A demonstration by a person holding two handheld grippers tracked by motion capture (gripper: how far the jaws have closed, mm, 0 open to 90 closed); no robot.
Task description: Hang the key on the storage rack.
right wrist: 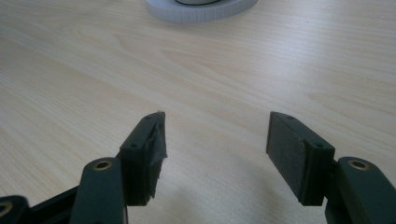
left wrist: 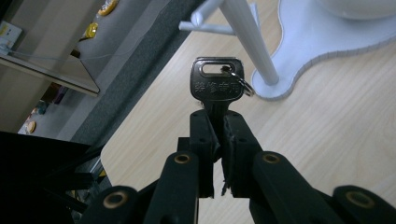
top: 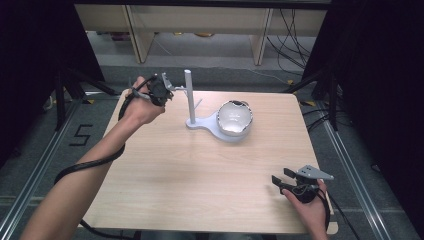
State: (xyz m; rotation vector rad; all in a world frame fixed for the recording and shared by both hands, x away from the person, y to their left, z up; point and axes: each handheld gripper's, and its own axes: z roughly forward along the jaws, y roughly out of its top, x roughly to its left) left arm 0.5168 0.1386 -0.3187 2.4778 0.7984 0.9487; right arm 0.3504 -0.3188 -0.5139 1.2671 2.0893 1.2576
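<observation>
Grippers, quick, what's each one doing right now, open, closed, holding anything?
Left gripper: closed on a silver key, near the white stand.
Right gripper: open, nothing between its jaws, over bare table.

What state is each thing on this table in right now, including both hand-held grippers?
Left hand-held gripper: shut on the key, held above the table's far left corner.
Key: clamped by its blade, head sticking out, small ring through its hole.
Right hand-held gripper: open, nothing between the jaws, low over the table.
Stand: upright on the table, pegs bare.
Bowl: sits on the stand's base, looks empty.
</observation>
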